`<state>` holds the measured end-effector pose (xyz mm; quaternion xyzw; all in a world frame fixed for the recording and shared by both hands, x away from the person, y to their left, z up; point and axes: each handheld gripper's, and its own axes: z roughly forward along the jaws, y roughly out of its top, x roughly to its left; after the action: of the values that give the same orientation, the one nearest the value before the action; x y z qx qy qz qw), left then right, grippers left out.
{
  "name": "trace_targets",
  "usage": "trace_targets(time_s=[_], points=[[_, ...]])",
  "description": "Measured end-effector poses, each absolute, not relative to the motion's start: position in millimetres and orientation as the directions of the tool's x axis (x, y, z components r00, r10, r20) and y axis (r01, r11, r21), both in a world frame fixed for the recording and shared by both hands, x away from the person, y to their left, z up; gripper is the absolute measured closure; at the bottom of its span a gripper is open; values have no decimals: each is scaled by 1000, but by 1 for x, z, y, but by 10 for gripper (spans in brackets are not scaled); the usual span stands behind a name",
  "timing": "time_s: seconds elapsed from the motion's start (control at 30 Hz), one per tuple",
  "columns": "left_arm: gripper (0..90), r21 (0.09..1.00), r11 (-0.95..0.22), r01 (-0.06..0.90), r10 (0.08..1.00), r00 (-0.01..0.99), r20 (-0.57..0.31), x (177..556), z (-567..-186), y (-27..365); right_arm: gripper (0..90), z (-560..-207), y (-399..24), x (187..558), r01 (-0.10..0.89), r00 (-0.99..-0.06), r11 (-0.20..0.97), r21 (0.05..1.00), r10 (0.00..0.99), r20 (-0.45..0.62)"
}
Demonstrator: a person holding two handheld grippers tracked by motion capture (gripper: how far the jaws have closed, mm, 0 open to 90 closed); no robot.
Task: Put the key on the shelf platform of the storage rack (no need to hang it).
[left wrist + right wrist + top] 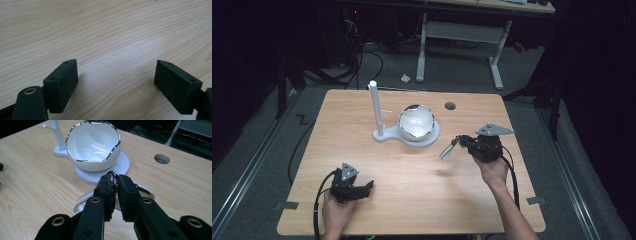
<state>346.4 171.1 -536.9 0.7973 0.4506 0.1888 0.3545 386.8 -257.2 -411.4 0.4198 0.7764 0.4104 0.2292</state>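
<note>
High view: my right tongs (pixel 451 148) were clenched on a small silver ring-like piece (pixel 114 175), held just beside the white bowl (pixel 416 122) on its stand (pixel 384 134). My left tongs (pixel 116 85) rested released, jaws spread, low over the bare counter (pixel 412 200).

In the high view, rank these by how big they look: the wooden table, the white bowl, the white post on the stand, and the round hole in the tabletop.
Largest to smallest as they look:
1. wooden table
2. white bowl
3. white post, taller than the bowl but far thinner, so these two are close
4. round hole
</note>
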Motion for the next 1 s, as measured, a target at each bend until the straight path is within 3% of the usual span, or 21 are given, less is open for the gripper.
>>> trace_targets(time_s=[0.57,1.0], points=[[197,736,-342,585,853,522,-19,346,-537,171,823,-384,-223,396,417,-633,322,850,774,17],[198,735,-341,586,854,521,-19,346,-537,171,823,-373,-203,417,407,-643,331,851,766,9]])
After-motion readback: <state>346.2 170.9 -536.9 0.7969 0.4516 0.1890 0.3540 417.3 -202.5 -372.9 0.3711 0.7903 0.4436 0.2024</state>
